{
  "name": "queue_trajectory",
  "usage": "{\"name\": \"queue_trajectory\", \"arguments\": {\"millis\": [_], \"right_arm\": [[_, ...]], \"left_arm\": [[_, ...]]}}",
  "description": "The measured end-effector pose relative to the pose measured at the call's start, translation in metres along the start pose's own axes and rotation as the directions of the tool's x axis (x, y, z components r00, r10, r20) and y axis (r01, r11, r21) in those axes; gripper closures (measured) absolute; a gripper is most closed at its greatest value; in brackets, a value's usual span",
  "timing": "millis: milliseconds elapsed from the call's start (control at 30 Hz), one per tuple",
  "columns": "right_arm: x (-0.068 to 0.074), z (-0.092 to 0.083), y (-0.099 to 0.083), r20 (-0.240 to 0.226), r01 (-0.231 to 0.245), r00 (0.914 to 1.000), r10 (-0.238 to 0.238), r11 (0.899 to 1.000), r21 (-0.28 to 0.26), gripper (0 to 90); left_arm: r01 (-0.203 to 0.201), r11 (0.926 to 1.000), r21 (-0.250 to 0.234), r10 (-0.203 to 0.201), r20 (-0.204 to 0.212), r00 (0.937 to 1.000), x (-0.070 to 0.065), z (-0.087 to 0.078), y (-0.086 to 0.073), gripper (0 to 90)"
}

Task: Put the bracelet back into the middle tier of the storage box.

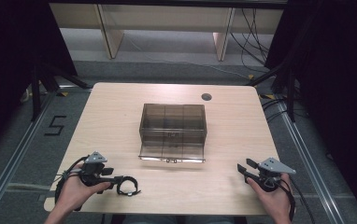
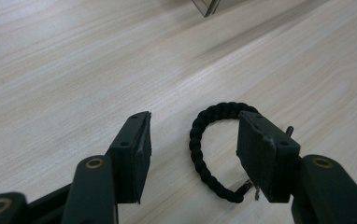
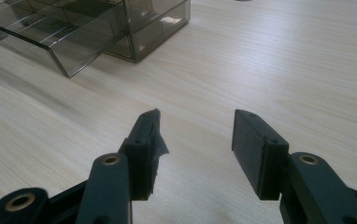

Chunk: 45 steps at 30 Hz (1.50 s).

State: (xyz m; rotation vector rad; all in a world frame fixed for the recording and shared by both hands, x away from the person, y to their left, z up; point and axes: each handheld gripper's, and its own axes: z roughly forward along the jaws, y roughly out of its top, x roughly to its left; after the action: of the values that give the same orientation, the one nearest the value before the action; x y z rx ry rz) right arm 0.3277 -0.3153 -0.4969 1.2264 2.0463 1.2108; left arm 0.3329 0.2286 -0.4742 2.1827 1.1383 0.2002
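A black braided bracelet (image 1: pixel 129 186) lies flat on the wooden table (image 1: pixel 120 116) near its front left. My left gripper (image 1: pixel 116 176) rests just left of it. In the left gripper view the bracelet (image 2: pixel 200 149) lies between the wide-apart jaws of the left gripper (image 2: pixel 193 119); the right pad hides part of the loop, and neither pad presses on it. My right gripper (image 1: pixel 245 166) sits at the front right, and in its own view it (image 3: pixel 196 114) is open over bare wood. A smoked clear drawer box (image 1: pixel 173 121) stands mid-table, its bottom drawer (image 1: pixel 172 153) pulled out toward me.
The open drawer (image 3: pixel 50 32) reaches toward the table's front edge between my two hands. A round cable hole (image 1: pixel 206 97) sits at the back right of the table. Dark curtains stand at both sides, and cables run on the floor behind.
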Motion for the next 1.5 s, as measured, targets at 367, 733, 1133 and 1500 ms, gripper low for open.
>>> {"name": "queue_trajectory", "arguments": {"millis": [367,733,1133,1500], "right_arm": [[0.004,-0.001,-0.001,0.000,-0.031,0.9995,0.031,1.000,0.003,52.6],[-0.001,-0.003,-0.001,0.005,-0.001,1.0000,0.001,1.000,-0.030,52.4],[0.002,-0.004,-0.002,0.006,-0.029,0.9996,0.029,0.999,-0.026,51.1],[-0.001,-0.003,-0.002,0.004,0.004,1.0000,-0.004,0.999,-0.037,50.2]], "left_arm": [[-0.026,0.9881,0.152,0.023,0.026,0.9994,-0.001,0.002,0.013,45.1],[-0.037,0.9608,0.275,0.025,0.046,0.9986,-0.003,0.009,0.025,48.6],[-0.076,0.9183,0.389,0.070,0.028,0.9971,-0.011,0.032,0.034,58.8],[-0.135,0.8830,0.450,0.136,0.029,0.9902,-0.013,0.039,0.035,66.5]]}}
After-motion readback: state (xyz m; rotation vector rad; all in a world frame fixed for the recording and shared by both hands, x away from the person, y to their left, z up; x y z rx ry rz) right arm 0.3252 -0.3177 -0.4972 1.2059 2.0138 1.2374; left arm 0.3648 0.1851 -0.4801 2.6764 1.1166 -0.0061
